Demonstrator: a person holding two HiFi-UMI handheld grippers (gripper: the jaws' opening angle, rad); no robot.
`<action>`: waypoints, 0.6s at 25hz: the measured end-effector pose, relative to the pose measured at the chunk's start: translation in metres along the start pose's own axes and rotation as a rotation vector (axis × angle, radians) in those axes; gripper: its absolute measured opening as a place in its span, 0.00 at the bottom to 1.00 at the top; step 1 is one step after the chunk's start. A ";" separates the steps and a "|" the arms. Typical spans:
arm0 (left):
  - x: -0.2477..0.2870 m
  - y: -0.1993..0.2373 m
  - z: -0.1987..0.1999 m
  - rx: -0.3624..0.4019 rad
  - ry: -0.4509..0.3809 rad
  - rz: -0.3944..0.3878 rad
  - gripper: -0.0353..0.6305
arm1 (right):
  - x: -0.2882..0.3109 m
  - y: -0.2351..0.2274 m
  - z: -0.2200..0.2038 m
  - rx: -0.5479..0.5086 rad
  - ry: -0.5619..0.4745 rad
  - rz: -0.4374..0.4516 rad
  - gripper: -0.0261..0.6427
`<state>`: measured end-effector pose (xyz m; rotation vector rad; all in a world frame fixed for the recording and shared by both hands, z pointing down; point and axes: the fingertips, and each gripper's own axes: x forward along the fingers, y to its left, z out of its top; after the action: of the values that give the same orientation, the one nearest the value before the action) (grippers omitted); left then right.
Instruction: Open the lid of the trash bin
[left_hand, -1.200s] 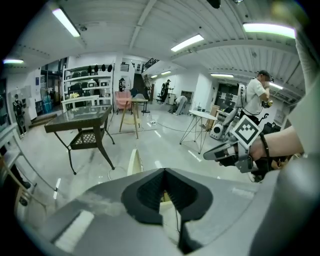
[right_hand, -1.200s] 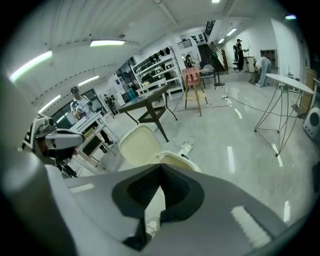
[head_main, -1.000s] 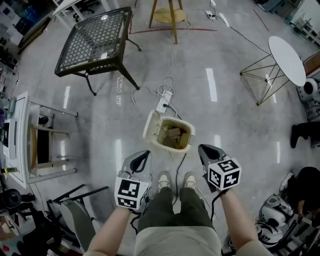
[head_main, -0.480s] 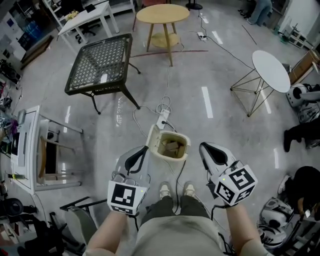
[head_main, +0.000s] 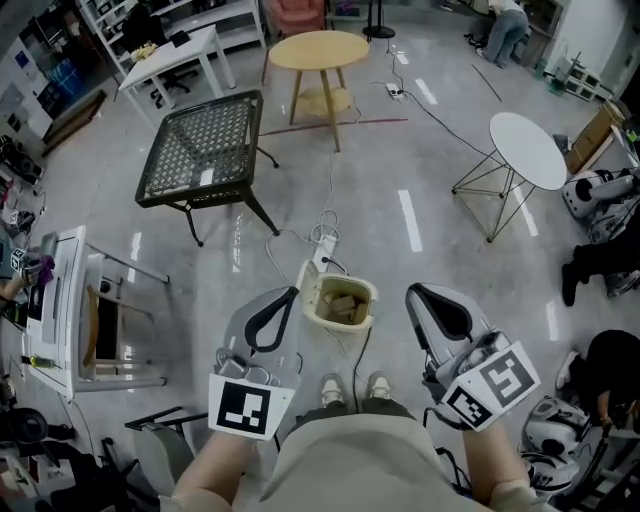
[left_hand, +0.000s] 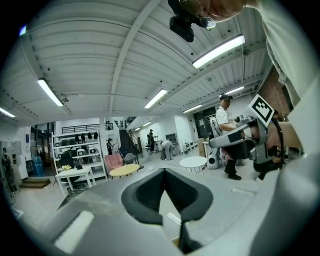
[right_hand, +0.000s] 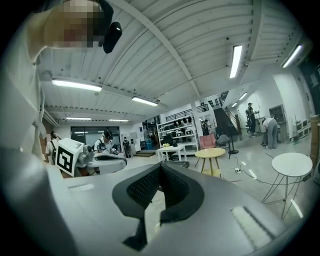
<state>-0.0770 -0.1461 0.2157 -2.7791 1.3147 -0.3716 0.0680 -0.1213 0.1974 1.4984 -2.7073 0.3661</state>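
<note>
Trash bin (head_main: 341, 300): small, cream, on the floor just far of the person's shoes (head_main: 352, 387), between the two grippers. Lid (head_main: 308, 278) already up, standing at the bin's left edge. Brown cardboard bits inside.

L gripper (head_main: 290, 297): fingers pressed together at the tips, nothing between, held above the floor left of the bin. R gripper (head_main: 413, 294): same, tips together, empty, right of the bin. Neither touches the bin.

Writing: the marker cubes (head_main: 244, 407) show only black-and-white squares. White label (head_main: 207, 177) on the black mesh table (head_main: 205, 145) is too small to read.

Around: power strip (head_main: 325, 250) w/ cables just far of the bin, round wooden table (head_main: 320, 48) far, white round table on wire legs (head_main: 528, 150) far right, white desk (head_main: 170, 55) far left, white rack (head_main: 60, 300) at left. Nothing blocks the bin.

Vs 0.5 s ago: both grippers sit lower in the frame w/ cubes nearer the bottom edge, R cube tilted more. More of the far room shows. Bin in the same spot, lid up as before.
</note>
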 end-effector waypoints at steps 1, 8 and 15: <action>-0.002 -0.001 0.003 0.002 -0.004 0.002 0.06 | -0.003 0.002 0.005 -0.004 -0.008 0.005 0.04; -0.012 0.000 0.019 0.012 -0.030 0.020 0.06 | -0.009 0.000 0.022 -0.044 -0.027 -0.009 0.04; -0.014 0.004 0.023 0.022 -0.030 0.025 0.06 | -0.003 -0.002 0.018 -0.033 -0.012 -0.004 0.04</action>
<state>-0.0828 -0.1395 0.1900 -2.7364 1.3298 -0.3390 0.0726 -0.1235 0.1801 1.5022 -2.7049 0.3112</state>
